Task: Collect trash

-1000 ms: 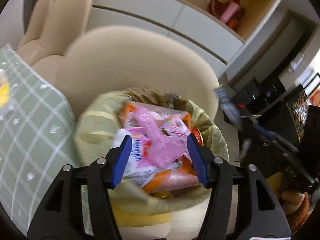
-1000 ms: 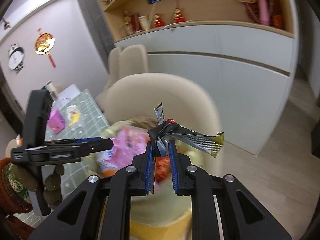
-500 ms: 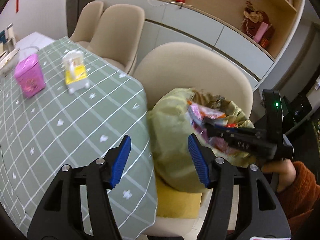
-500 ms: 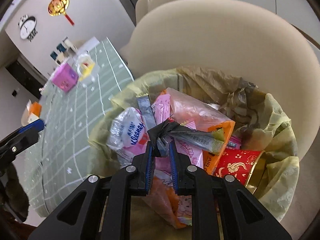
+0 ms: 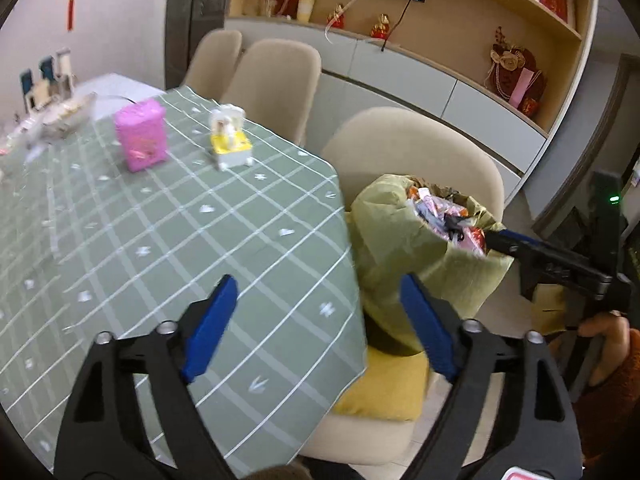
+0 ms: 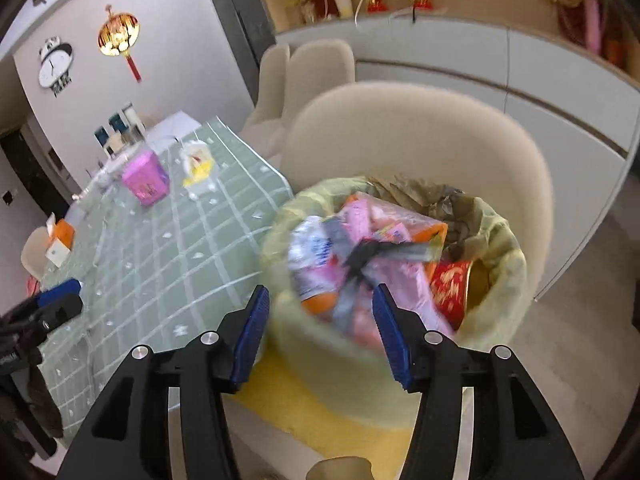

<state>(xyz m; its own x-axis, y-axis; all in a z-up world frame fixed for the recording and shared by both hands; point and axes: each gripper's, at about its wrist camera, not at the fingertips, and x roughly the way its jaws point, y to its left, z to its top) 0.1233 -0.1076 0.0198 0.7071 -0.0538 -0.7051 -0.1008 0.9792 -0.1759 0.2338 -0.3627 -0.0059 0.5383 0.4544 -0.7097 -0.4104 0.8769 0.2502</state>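
Observation:
A bin lined with a yellow-green bag [image 6: 500, 280] stands on a beige chair and is full of wrappers. A dark crumpled wrapper [image 6: 372, 256] lies on top of the pile, free of my right gripper [image 6: 322, 336], which is open just above the bin's near rim. In the left wrist view the bag [image 5: 400, 232] sits right of the table, with the right gripper's fingers [image 5: 508, 240] at its rim. My left gripper [image 5: 320, 328] is open and empty over the table's corner.
The green checked tablecloth [image 5: 160, 240] carries a pink box [image 5: 141, 140] and a yellow-white pack [image 5: 231, 143], also seen in the right wrist view as the pink box [image 6: 145, 182]. Beige chairs [image 5: 272, 80] stand behind. A yellow cushion [image 5: 384, 384] lies under the bin.
My right gripper opened and let go of the dark wrapper, which now lies in the bin. My left gripper swung left from above the bin to over the table.

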